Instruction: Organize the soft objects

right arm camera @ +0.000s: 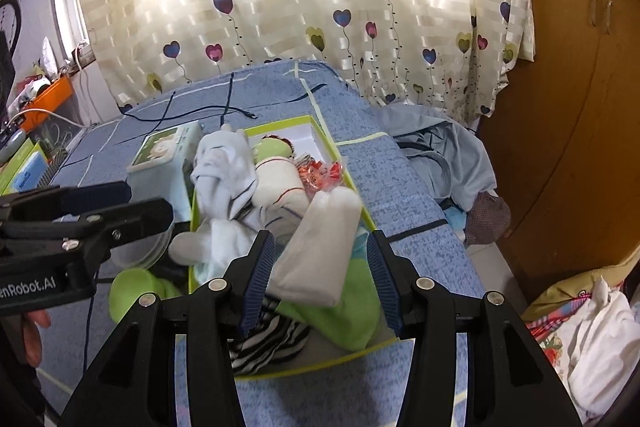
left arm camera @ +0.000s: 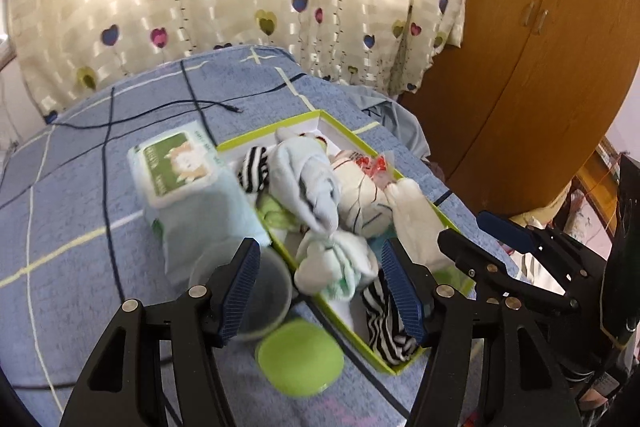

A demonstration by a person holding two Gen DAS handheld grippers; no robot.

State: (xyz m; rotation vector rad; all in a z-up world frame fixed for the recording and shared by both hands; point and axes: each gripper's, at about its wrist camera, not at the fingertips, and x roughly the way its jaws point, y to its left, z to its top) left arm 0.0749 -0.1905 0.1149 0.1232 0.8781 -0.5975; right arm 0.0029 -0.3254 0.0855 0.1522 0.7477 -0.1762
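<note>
Green-rimmed box (right arm camera: 320,367) on the bed (right arm camera: 400,167) was kept crammed with socks (right arm camera: 320,247); both hand-held grippers (left arm camera: 320,291) (right arm camera: 320,275) were held apart, empty, above it.

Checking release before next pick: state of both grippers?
Left gripper: open, holding nothing, above the box.
Right gripper: open, holding nothing, above the folded white cloth.

The print on the wipes pack (left arm camera: 176,163) is too blurred to read. Piled socks cover most of the green-rimmed box (left arm camera: 276,131), hiding its floor. The green lid (left arm camera: 300,363) and clear container (left arm camera: 276,291) are smeared by motion, the container partly behind a gripper finger. The lettering on the left gripper (right arm camera: 96,207) is cut off at the right wrist view's left edge
</note>
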